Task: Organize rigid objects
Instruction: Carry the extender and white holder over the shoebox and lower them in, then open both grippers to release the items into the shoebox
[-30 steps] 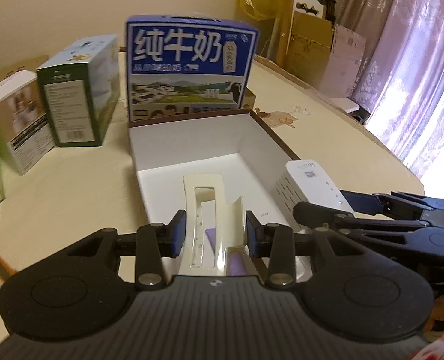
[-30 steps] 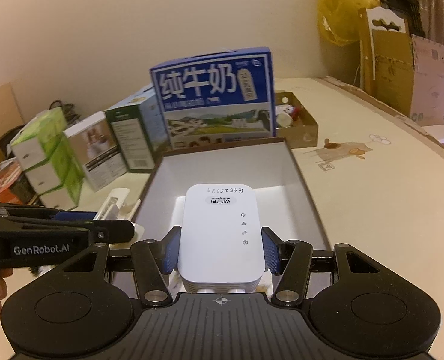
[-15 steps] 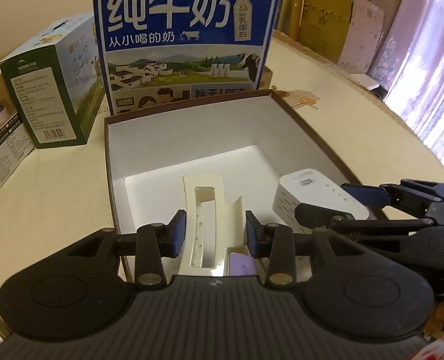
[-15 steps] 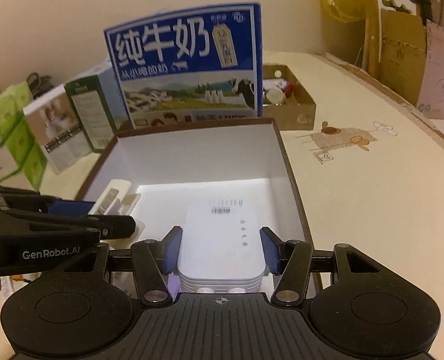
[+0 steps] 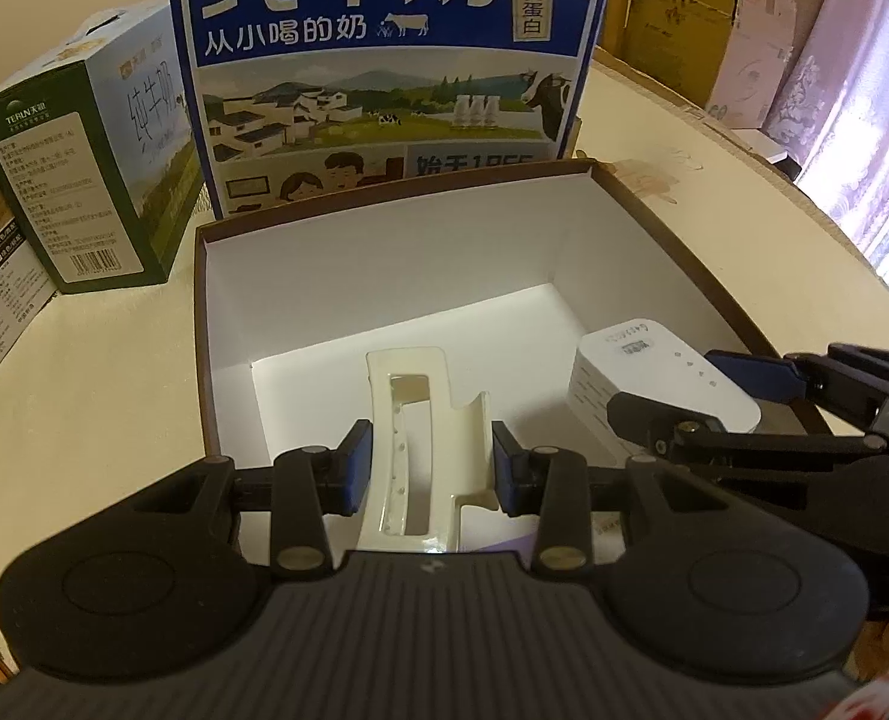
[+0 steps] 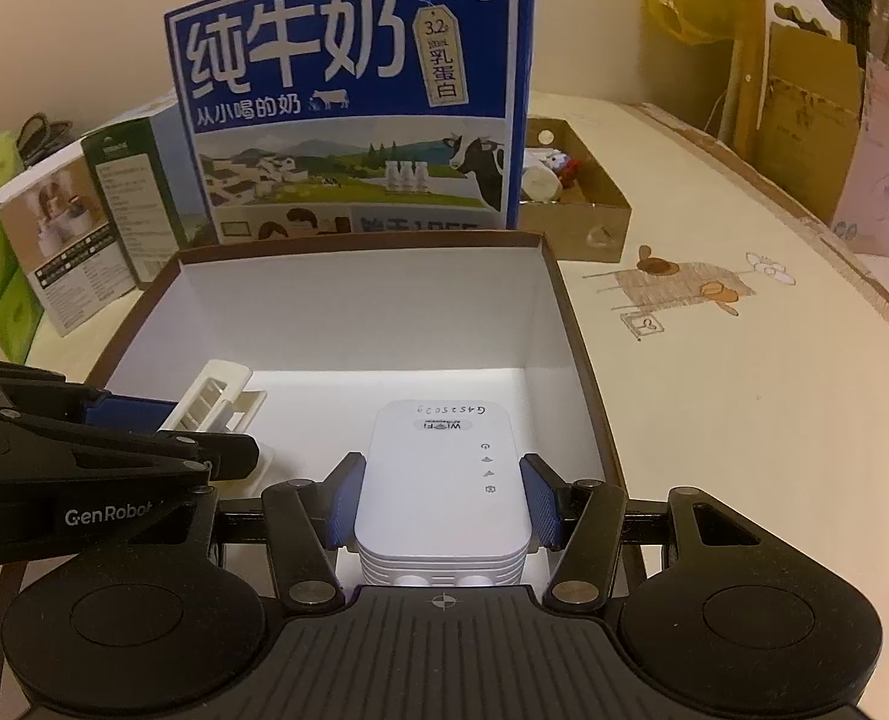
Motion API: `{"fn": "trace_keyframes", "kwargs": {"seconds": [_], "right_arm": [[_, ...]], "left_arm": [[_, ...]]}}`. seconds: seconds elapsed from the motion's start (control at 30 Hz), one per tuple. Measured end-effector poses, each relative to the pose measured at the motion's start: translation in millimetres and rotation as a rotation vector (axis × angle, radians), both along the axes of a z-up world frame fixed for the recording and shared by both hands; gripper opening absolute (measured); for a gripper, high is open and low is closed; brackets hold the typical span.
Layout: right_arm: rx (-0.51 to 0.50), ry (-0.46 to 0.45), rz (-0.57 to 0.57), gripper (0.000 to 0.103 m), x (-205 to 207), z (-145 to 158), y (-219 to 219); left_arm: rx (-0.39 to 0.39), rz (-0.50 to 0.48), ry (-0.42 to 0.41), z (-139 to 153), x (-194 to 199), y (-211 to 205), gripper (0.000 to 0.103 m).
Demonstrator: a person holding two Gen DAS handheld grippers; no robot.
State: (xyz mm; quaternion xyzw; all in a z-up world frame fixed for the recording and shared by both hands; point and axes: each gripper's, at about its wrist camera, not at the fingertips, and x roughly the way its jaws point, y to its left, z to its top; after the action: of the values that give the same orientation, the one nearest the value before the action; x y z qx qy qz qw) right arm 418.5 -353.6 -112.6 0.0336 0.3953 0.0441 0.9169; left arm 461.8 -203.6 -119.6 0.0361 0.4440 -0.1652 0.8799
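Observation:
My left gripper (image 5: 432,462) is shut on a cream plastic holder (image 5: 411,420) with a slot in it, low inside the open white-lined box (image 5: 384,252). My right gripper (image 6: 441,501) is shut on a white WiFi plug-in device (image 6: 444,480), also low inside the box (image 6: 360,312), at its right side. The device (image 5: 654,372) and the right gripper show at the right in the left wrist view. The holder (image 6: 210,396) and the left gripper show at the left in the right wrist view.
A tall blue milk carton (image 5: 384,60) stands right behind the box. A green carton (image 5: 84,168) and other packages (image 6: 54,240) stand at the left. A small open cardboard tray (image 6: 576,198) with bits sits behind on the right. Cardboard boxes (image 6: 804,108) line the far edge.
Both grippers have moved forward and down into the box with their objects. The blue carton looms larger. Both stay shut.

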Motion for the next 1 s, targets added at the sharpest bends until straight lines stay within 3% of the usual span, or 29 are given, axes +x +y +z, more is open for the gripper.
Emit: {"fn": "trace_keyframes", "kwargs": {"seconds": [0.13, 0.23, 0.6, 1.0], "right_arm": [[0.036, -0.02, -0.016, 0.052, -0.3, -0.6, -4.8], [0.05, -0.033, -0.017, 0.053, -5.6, 3.7, -7.3], [0.141, -0.017, 0.011, 0.061, -45.0, 19.3, -10.1], [0.145, -0.008, -0.04, 0.065, -96.8, 46.4, -3.7]], "left_arm": [[-0.036, 0.011, 0.011, -1.1, 5.4, 3.1, 0.037], [-0.038, 0.014, 0.004, 0.8, 4.8, 4.8, 0.047], [-0.044, -0.046, -0.021, 13.5, -26.7, 11.4, 0.05], [-0.082, -0.052, -0.069, 50.3, -83.3, 30.0, 0.052]]}}
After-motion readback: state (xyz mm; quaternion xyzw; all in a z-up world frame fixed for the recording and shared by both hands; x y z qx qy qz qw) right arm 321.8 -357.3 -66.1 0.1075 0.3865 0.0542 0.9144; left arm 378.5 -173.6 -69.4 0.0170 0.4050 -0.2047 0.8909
